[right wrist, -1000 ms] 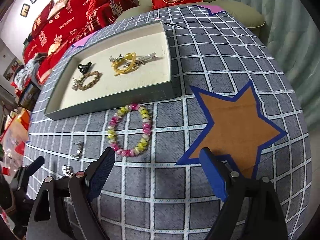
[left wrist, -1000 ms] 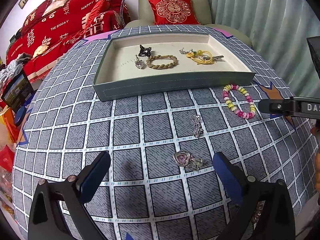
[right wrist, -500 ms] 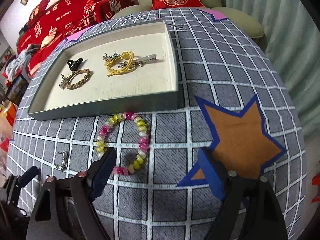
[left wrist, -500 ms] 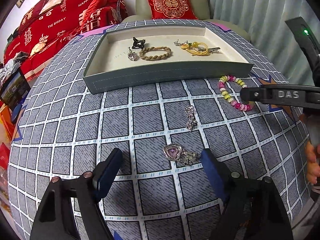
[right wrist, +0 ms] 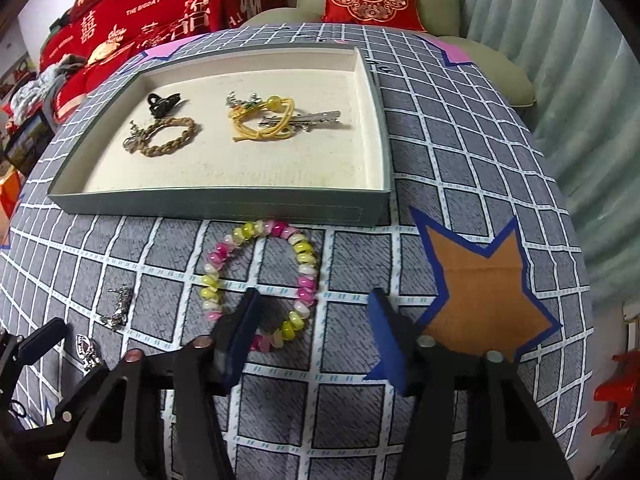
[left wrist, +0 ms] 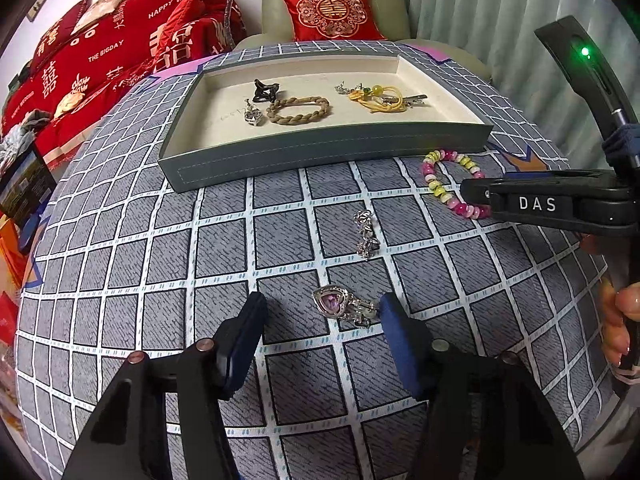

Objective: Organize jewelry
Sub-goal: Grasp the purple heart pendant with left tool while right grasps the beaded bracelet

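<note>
both tongs closing at once: my left gripper around the heart pendant mid-table, my right gripper over the bead bracelet by the tray's front edge, neither pinching yet. beads could roll from one pad, pendant chain could slip

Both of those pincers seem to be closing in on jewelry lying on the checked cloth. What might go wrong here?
1. The left gripper is closing around the heart pendant, which sits off-center near the right pad; it may skid or be caught only by its clasp.
2. The right gripper is closing with one finger inside the beaded bracelet; round beads could slip out.
3. Either could pinch the cloth.
</note>
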A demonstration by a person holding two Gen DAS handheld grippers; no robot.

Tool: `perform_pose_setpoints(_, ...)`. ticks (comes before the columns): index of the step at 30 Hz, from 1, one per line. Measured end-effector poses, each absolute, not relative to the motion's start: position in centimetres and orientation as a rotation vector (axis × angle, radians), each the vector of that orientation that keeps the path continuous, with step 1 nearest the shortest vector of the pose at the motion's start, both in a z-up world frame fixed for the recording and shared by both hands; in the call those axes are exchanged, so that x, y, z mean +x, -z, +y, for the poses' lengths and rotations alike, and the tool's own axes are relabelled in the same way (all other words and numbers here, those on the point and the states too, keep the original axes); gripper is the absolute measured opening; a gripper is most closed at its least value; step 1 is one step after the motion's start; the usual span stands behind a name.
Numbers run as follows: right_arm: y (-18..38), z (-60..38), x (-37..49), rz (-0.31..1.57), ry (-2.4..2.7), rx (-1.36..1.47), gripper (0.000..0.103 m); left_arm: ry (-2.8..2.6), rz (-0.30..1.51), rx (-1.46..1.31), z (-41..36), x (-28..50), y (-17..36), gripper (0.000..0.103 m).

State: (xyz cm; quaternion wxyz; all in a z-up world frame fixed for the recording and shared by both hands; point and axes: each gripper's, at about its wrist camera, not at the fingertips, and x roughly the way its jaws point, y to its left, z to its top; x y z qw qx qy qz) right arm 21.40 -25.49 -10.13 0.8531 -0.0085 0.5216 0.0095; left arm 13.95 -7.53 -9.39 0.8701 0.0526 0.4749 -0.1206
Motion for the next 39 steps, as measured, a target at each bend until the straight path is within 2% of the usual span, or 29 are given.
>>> perform_pose_setpoints(4,9.8,-24.5,21.3,1.104,-0.036,-0.039,0.014,0.266,0.99,0.111,-7.4,13.8,9.2,0.048)
perform_pose_setpoints(6,9.8,-24.3,21.2,1.103,-0.032,-0.048,0.009,0.274,0.993,0.105,-7.2,13.7,9.1,0.045)
perform_pose_setpoints(8,9.8,-24.5,21.0,1.1,-0.03,-0.036,0.01,0.278,0.991,0.095,-7.0,13.7,9.0,0.036)
perform_pose_setpoints(16,8.7,-26.1,19.3,1.067,-0.031,0.022,0.009,0.28,0.986,0.046,-5.9,13.5,8.6,0.034)
perform_pose_setpoints(18,8.3,-26.2,18.8,1.058,-0.037,0.028,0.009,0.283,0.981,0.042,-5.7,13.4,8.4,0.024)
perform_pose_setpoints(39,5.1,-25.3,16.0,0.999,-0.115,0.078,0.009,0.222,0.951,-0.005,-3.1,13.1,6.9,0.024)
